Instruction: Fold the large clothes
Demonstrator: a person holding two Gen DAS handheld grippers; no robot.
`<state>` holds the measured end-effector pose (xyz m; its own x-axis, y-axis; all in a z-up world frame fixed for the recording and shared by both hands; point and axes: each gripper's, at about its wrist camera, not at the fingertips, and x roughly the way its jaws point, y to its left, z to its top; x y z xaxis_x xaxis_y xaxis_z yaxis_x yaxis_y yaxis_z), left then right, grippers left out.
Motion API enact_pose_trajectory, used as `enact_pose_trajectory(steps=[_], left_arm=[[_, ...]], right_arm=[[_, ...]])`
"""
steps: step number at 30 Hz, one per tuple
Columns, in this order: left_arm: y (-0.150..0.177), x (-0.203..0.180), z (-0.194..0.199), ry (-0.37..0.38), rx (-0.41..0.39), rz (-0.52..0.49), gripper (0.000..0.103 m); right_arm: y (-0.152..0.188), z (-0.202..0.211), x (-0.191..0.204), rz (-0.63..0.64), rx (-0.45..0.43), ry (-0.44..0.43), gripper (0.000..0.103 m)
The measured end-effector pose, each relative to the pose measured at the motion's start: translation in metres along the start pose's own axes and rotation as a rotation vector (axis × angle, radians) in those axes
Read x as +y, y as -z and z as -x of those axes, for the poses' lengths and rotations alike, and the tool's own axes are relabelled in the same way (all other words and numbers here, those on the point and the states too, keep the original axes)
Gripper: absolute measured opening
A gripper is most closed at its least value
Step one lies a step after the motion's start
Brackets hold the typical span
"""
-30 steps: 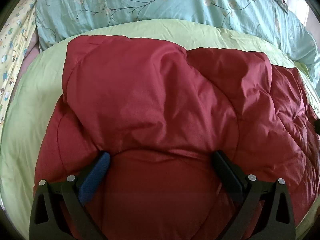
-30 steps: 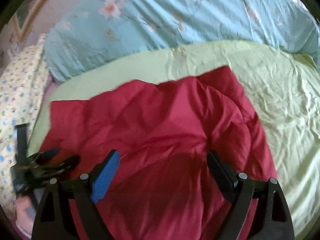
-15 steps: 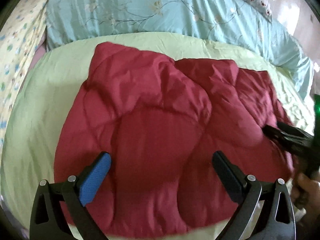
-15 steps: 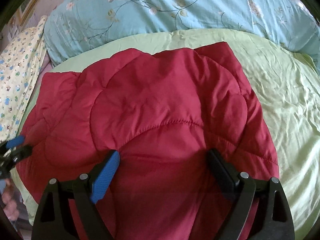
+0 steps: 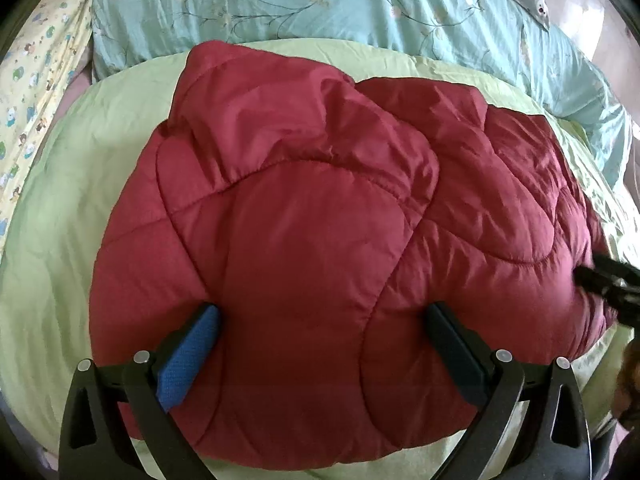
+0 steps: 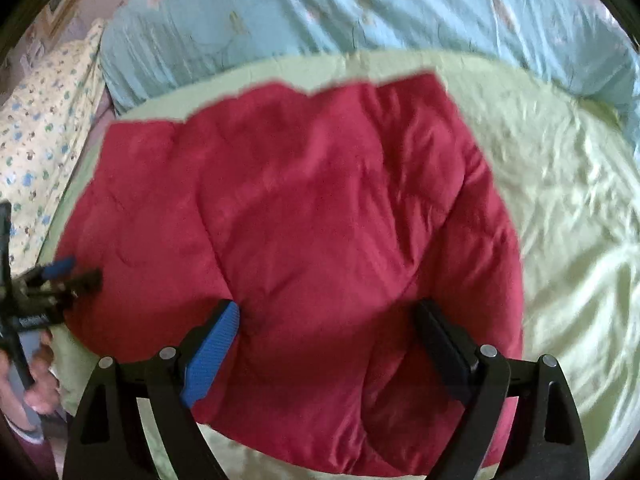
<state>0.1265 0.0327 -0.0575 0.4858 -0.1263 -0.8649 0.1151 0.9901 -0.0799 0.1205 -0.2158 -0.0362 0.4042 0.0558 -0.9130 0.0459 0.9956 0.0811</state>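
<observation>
Red quilted jacket [image 5: 320,240], puffy, stitched in curved seams; shiny fabric, creased. Folded into a thick rounded bundle, one layer lapped over another — upper flap edge runs diagonally across the top in the left wrist view. Far edge straight and squared off in the right wrist view. Right wrist picture is blurred, so seam detail there is unclear

Jacket lies on a pale green sheet [image 5: 60,240] on the bed, with a light blue floral duvet [image 5: 320,0] beyond it and a yellow printed pillow [image 5: 36,80] at the far left

Left claw [image 5: 324,320]: jaws wide apart, one blue pad [image 5: 188,360], one black. Near part of the jacket sits directly below and between the jaws; pads do not pinch the fabric. Bulk of the jacket spreads ahead of the claw and to its right

Right claw [image 6: 328,316]: jaws also wide apart, nothing clamped. Jacket fills the space between and ahead of the fingers, near edge just below them. Whether the tips touch the fabric cannot be told

From the left wrist view the right claw's dark tips show at the jacket's right edge. From the right wrist view the left claw shows at the jacket's left edge, a hand [image 6: 38,376] gripping its handle
</observation>
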Motion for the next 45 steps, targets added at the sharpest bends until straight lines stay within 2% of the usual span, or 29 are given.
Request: enact_pose_trajectory(steps=[11, 17, 22, 25, 29, 32, 36, 45], left_arm=[[0.001, 0.003, -0.009, -0.010, -0.003, -0.010, 0.103], [0.001, 0.000, -0.010, -0.020, -0.001, -0.018, 0.103], [0.000, -0.001, -0.012, -0.027, -0.003, -0.026, 0.103], [-0.001, 0.000, -0.012, -0.024, 0.000, -0.029, 0.103], [-0.008, 0.000, -0.005, -0.023, 0.004, -0.009, 0.102], [-0.019, -0.004, 0.006, -0.052, -0.039, -0.024, 0.102], [-0.029, -0.005, -0.011, -0.051, -0.006, -0.018, 0.103], [-0.040, -0.001, -0.036, -0.049, -0.004, -0.022, 0.103]], right_arm=[[0.005, -0.009, -0.003, -0.025, -0.025, -0.007, 0.093], [0.003, 0.003, -0.002, -0.038, -0.023, 0.003, 0.092], [-0.012, 0.036, 0.016, -0.005, -0.139, -0.019, 0.092], [-0.024, 0.025, 0.026, 0.019, -0.120, -0.028, 0.092], [-0.024, -0.015, 0.022, 0.018, -0.031, 0.011, 0.094], [-0.019, -0.022, 0.015, 0.011, -0.049, 0.003, 0.094], [-0.018, -0.020, 0.017, 0.013, -0.049, 0.001, 0.094], [-0.020, -0.024, 0.015, 0.005, -0.046, 0.007, 0.095]])
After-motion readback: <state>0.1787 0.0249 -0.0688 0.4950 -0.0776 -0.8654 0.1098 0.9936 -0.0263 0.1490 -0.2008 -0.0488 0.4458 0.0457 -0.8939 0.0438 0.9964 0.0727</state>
